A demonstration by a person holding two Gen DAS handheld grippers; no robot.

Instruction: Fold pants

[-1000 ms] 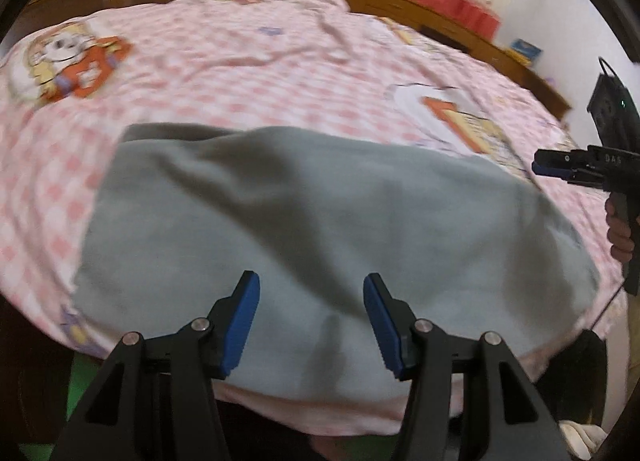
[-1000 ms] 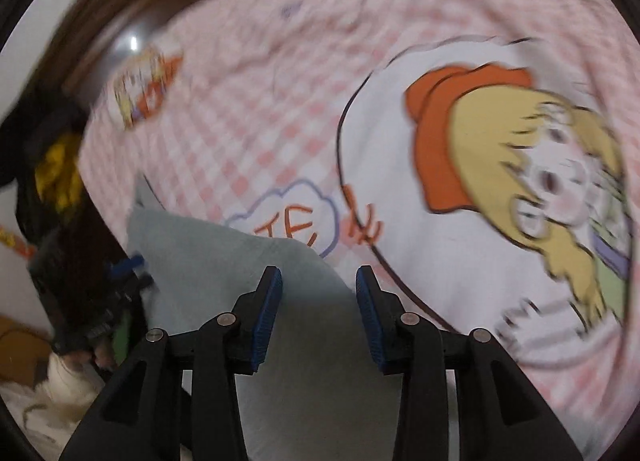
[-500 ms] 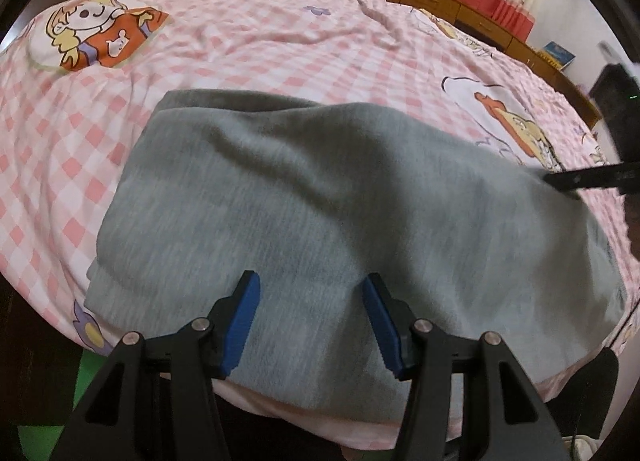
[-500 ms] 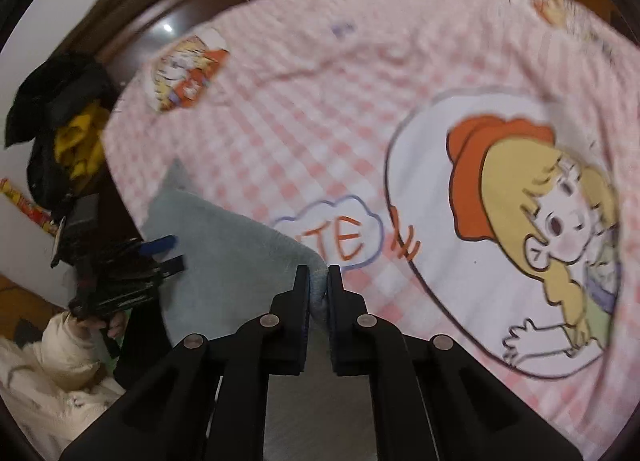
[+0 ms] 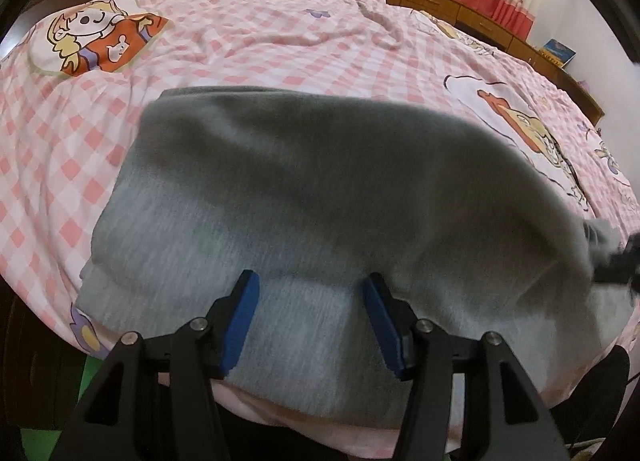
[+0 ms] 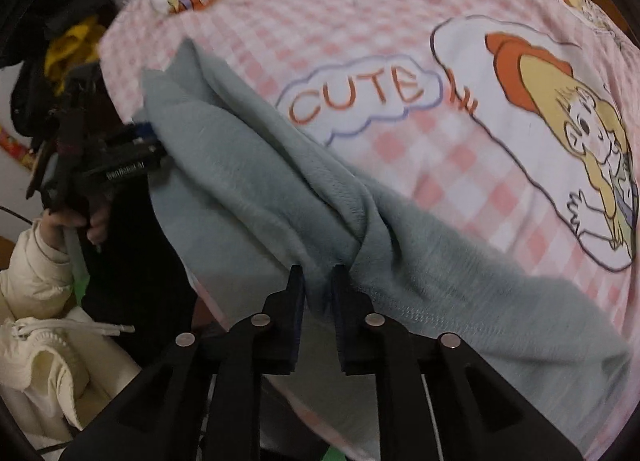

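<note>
Grey fleece fills the lower half of the left wrist view — the pants (image 5: 320,197) lie across the near edge of the pink checked bedsheet (image 5: 248,45), long axis running left to right. My left gripper (image 5: 308,319) hovers over the near hem, jaws apart, nothing between them. In the right wrist view my right gripper (image 6: 318,293) has a bunched fold of the pants (image 6: 256,181) between its jaws, which are easing open, pads still pressing the cloth. The fabric runs from there to the upper left. I judge I'm mid-fold — next, carry this end across and lay it flat.
</note>
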